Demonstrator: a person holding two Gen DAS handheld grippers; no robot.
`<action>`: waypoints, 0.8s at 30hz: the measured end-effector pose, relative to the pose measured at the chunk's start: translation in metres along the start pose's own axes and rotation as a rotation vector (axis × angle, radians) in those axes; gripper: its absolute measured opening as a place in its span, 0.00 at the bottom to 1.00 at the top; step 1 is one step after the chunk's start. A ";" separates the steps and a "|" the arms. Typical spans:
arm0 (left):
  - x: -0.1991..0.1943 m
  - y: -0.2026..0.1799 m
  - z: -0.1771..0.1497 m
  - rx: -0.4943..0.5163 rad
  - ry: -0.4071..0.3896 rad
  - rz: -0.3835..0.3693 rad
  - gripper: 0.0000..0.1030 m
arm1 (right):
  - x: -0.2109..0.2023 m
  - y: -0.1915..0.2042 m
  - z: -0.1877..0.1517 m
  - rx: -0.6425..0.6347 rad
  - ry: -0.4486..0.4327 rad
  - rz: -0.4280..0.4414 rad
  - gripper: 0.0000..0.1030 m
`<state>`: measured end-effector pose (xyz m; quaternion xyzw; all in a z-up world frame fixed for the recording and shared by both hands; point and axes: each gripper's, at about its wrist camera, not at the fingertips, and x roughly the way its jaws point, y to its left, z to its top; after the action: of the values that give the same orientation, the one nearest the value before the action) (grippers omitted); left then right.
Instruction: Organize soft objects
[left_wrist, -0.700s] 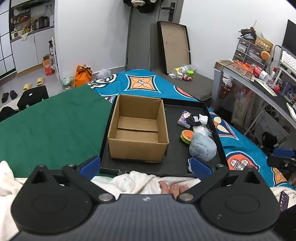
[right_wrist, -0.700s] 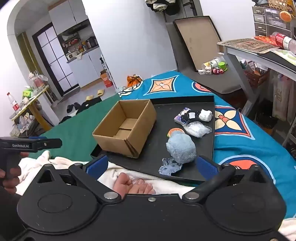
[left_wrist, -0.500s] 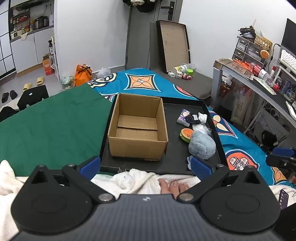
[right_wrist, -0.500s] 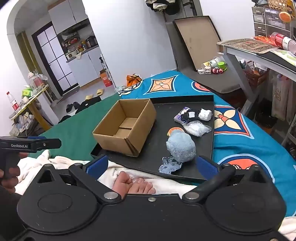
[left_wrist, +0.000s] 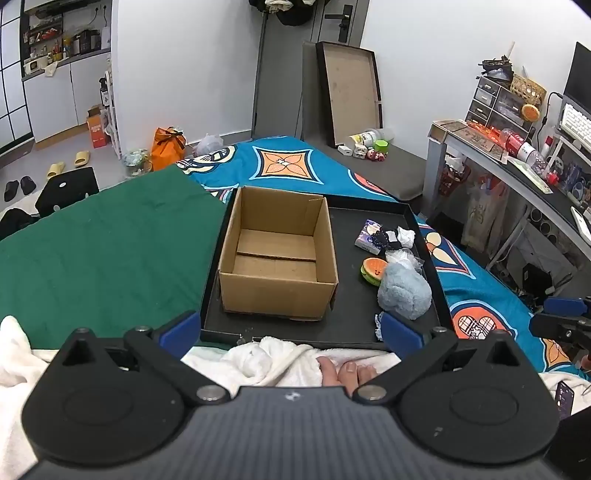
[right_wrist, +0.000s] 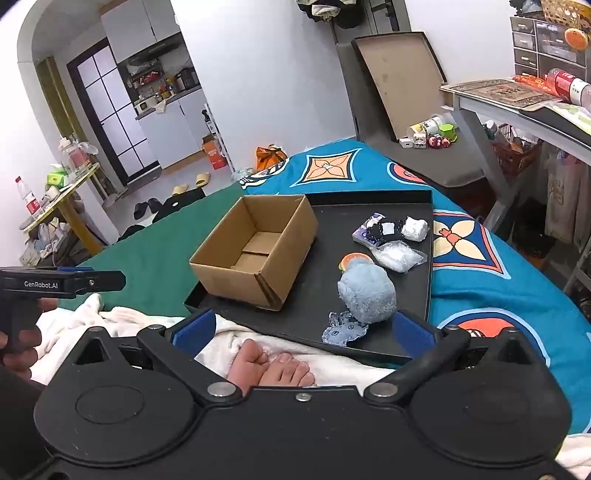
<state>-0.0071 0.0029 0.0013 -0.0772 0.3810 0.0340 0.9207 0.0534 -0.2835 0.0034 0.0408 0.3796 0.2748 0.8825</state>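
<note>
The bed (left_wrist: 110, 240), under a green cloth and a blue patterned cover, carries the whole setup, so the person can sit with toes (right_wrist: 273, 365) just short of the work.

On the bed lies a black tray (left_wrist: 369, 332), which gives the soft mattress a flat, firm floor and keeps the pieces from straying.

A box (left_wrist: 277, 254) stands open and empty at the tray's 9 o'clock side; judged from the task, it is the place meant for the soft things, put beside them for a short carry.

The soft things sit in a loose cluster along the tray's 3 o'clock edge, apart from the box. Largest is a blue plush (right_wrist: 367, 291), with a melon toy (left_wrist: 373, 270) touching it at its 11 o'clock. A clear bag (right_wrist: 397, 256) lies just beyond the plush at 12 o'clock. Farther still, at the 1 o'clock corner, are a purple pack (left_wrist: 365, 240), a dark cloth (right_wrist: 388, 227) and a white wad (right_wrist: 415, 228), pressed together. A thin blue scrap (right_wrist: 341, 328) lies at the plush's 6 o'clock, near the tray's front rim.

The left hand-held gripper (left_wrist: 291, 325) hovers spread wide, holding nothing, aimed at the box. The right hand-held gripper (right_wrist: 303, 326) is likewise wide apart and empty, and it faces the plush, likely the first pick.
</note>
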 end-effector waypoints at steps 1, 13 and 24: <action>0.000 0.000 0.001 0.000 0.000 0.001 1.00 | 0.000 0.000 0.000 -0.001 -0.002 0.001 1.00; -0.002 0.002 0.003 -0.014 -0.001 0.003 1.00 | -0.002 0.000 0.000 0.007 -0.012 -0.005 1.00; -0.005 0.004 0.002 -0.016 -0.008 0.001 1.00 | -0.004 -0.001 0.001 0.010 -0.022 -0.006 1.00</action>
<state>-0.0098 0.0070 0.0054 -0.0841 0.3770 0.0376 0.9216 0.0522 -0.2865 0.0065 0.0473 0.3712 0.2696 0.8873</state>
